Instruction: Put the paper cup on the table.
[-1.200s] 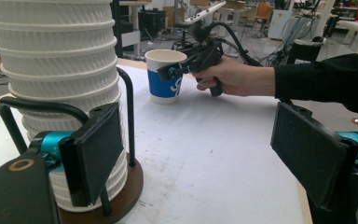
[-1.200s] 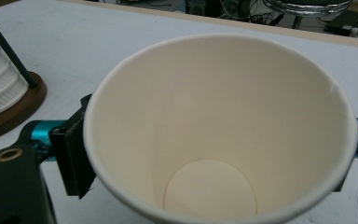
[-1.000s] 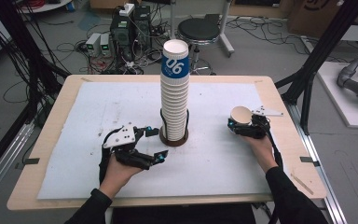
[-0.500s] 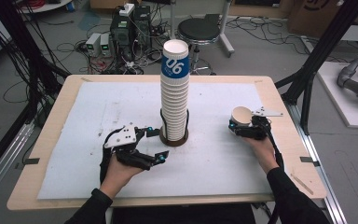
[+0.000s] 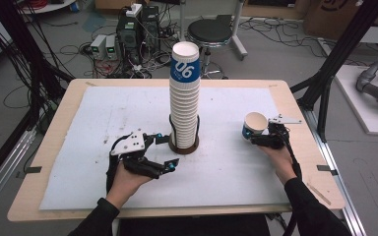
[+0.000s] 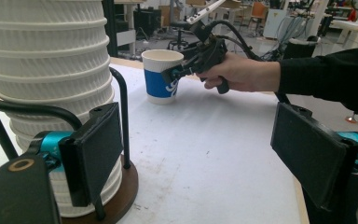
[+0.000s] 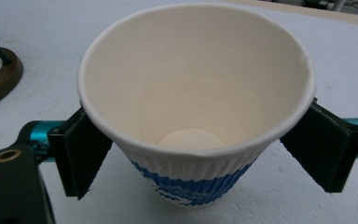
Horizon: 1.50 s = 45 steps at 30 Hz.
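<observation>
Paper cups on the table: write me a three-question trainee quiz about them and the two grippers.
1. True or false: the single cup between the right gripper's pads is empty.
2. What keeps the tall cup stack upright? A) a brown round base with black wire uprights B) a cardboard box C) the left gripper
3. How do the left gripper's jaws stand, and is anything between them?

Key
1. True: the right gripper view shows only its bare bottom.
2. A: the holder rings the stack's foot.
3. Open and empty; one pad is beside the stack's lower cups, whether touching I cannot tell.
</observation>
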{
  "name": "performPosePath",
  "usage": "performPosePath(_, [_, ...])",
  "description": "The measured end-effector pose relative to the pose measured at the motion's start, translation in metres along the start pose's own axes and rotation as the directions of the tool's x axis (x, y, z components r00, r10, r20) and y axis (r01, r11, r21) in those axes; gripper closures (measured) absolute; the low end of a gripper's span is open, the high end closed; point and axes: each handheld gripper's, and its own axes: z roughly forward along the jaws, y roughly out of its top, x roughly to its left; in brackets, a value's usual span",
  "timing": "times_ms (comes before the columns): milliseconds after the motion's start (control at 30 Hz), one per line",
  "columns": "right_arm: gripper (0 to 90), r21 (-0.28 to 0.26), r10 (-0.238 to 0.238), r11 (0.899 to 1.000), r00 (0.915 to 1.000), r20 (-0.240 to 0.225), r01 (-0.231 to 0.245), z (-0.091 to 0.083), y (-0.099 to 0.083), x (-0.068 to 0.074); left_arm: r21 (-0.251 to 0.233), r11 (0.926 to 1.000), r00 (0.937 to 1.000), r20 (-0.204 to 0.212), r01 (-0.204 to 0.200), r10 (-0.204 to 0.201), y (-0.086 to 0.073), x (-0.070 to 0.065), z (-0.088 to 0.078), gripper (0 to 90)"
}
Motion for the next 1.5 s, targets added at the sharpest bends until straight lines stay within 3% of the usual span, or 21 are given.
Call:
performPosePath(467, [12.9, 0.056, 0.029, 0.998, 0.9996, -0.003, -0.029, -0.023, -0.006, -0.001, 0.0, 1.0, 1.0, -0.005, 0.0, 0.0, 0.0, 0.001, -0.001, 16.6])
performPosePath(767, [12.9, -0.017, 0.067, 0.998, 0.9964, -0.051, -0.068, -0.06, -0.008, -0.003, -0.004, 1.0, 0.9998, -0.018, -0.008, 0.008, 0.003, -0.001, -0.004, 16.6])
performPosePath(1000, [13.0, -0.124, 0.023, 0.991, 0.9893, -0.144, -0.041, -0.083, -0.001, 0.009, -0.001, 1.0, 0.9996, -0.027, -0.004, 0.004, 0.005, -0.002, -0.002, 16.6])
performPosePath(1100, [13.0, -0.14, 0.0, 0.99, 0.9839, -0.179, -0.025, -0.086, 0.005, 0.018, -0.011, 0.9999, 0.9994, -0.034, -0.005, 0.004, 0.009, -0.002, -0.004, 16.6])
performPosePath(1200, [13.0, -0.156, -0.024, 0.988, 0.9743, -0.224, -0.012, -0.087, 0.01, 0.028, -0.019, 0.9998, 0.9992, -0.039, -0.004, 0.003, 0.012, -0.001, -0.004, 16.6])
performPosePath(1300, [13.0, -0.185, -0.055, 0.983, 0.9565, -0.286, 0.001, -0.088, 0.017, 0.037, -0.024, 0.9997, 0.9993, -0.038, -0.007, 0.006, 0.014, 0.0, -0.005, 16.6])
performPosePath(1367, [13.2, -0.212, -0.089, 0.977, 0.9333, -0.348, 0.014, -0.088, 0.022, 0.042, -0.026, 0.9996, 0.9991, -0.042, -0.01, 0.009, 0.014, 0.001, -0.006, 16.6])
performPosePath(1400, [13.2, -0.226, -0.106, 0.974, 0.9287, -0.355, 0.025, -0.087, 0.024, 0.045, -0.029, 0.9995, 0.9991, -0.043, -0.01, 0.008, 0.014, 0.001, -0.007, 16.6])
performPosePath(1467, [13.2, -0.243, -0.135, 0.969, 0.9065, -0.4, 0.038, -0.086, 0.029, 0.051, -0.034, 0.9994, 0.9988, -0.048, -0.011, 0.009, 0.015, 0.002, -0.01, 16.6])
performPosePath(1500, [13.2, -0.251, -0.154, 0.967, 0.9015, -0.404, 0.053, -0.086, 0.032, 0.054, -0.036, 0.9993, 0.9986, -0.052, -0.011, 0.009, 0.015, 0.003, -0.012, 16.6])
